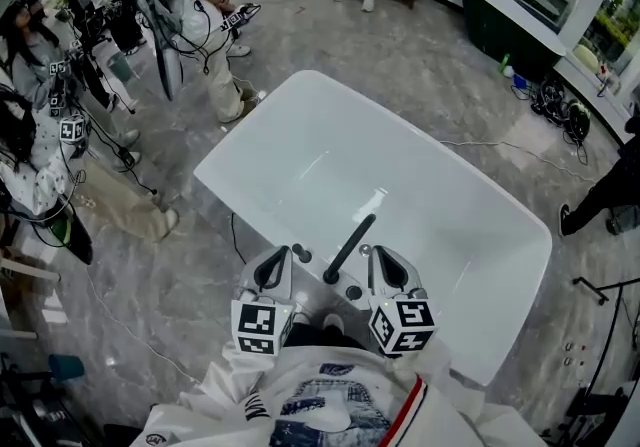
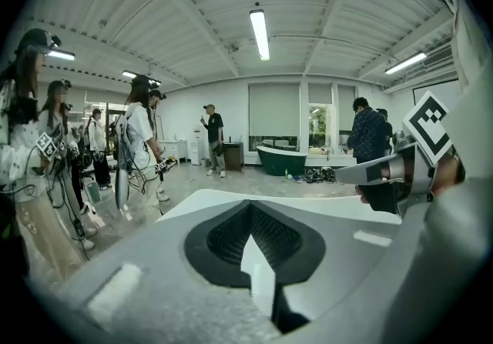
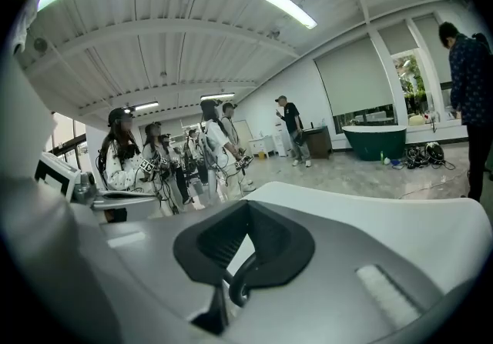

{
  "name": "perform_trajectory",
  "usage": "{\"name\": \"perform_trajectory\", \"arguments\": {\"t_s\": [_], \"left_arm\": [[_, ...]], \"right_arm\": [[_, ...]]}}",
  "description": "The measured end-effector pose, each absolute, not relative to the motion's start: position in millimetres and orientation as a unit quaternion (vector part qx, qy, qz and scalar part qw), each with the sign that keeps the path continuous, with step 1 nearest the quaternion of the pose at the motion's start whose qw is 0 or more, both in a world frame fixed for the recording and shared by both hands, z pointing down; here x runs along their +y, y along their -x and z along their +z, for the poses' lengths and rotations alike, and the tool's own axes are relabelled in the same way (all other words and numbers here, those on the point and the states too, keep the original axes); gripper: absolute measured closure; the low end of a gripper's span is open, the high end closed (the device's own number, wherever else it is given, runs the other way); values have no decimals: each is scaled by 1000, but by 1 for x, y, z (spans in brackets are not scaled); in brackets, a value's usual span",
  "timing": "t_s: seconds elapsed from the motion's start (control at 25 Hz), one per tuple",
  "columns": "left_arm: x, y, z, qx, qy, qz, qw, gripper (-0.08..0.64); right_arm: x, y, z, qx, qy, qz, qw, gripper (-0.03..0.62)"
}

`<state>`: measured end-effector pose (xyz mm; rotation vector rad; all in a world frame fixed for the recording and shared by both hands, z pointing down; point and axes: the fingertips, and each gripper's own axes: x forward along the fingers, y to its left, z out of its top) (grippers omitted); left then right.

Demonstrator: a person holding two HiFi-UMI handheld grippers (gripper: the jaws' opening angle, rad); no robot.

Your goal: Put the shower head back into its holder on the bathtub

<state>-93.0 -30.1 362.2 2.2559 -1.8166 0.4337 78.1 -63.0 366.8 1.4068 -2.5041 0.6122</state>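
The dark shower head (image 1: 350, 247) stands slanted on the near rim of the white bathtub (image 1: 300, 100), its lower end among the tap fittings (image 1: 352, 292) and its top leaning over the basin. My left gripper (image 1: 275, 260) hangs just left of it, shut and empty; in the left gripper view its jaws (image 2: 254, 238) meet over the tub rim. My right gripper (image 1: 388, 260) is just right of the shower head, also shut (image 3: 245, 246). A dark curved tube (image 3: 233, 279) shows below its jaws, not gripped. Neither gripper touches the shower head.
Several people with gear stand on the marble floor at the left (image 1: 190, 5). A dark green bathtub (image 1: 510, 25) sits at the far right, with cables (image 1: 560, 110) beside it. A stand (image 1: 600, 335) is at the right. The person's white jacket (image 1: 330, 395) fills the bottom.
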Motion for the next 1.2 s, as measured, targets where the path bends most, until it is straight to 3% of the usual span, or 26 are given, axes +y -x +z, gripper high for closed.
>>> {"name": "perform_trajectory", "arguments": {"t_s": [0.56,1.2], "left_arm": [[-5,112,354,-607,-774,168,66,560],[81,160,364,-565,-806,151,92,557]], "right_arm": [[-38,-49,363,-848,-474,209,110,588],[70,-9,366,-817,-525,207,123,588]]}}
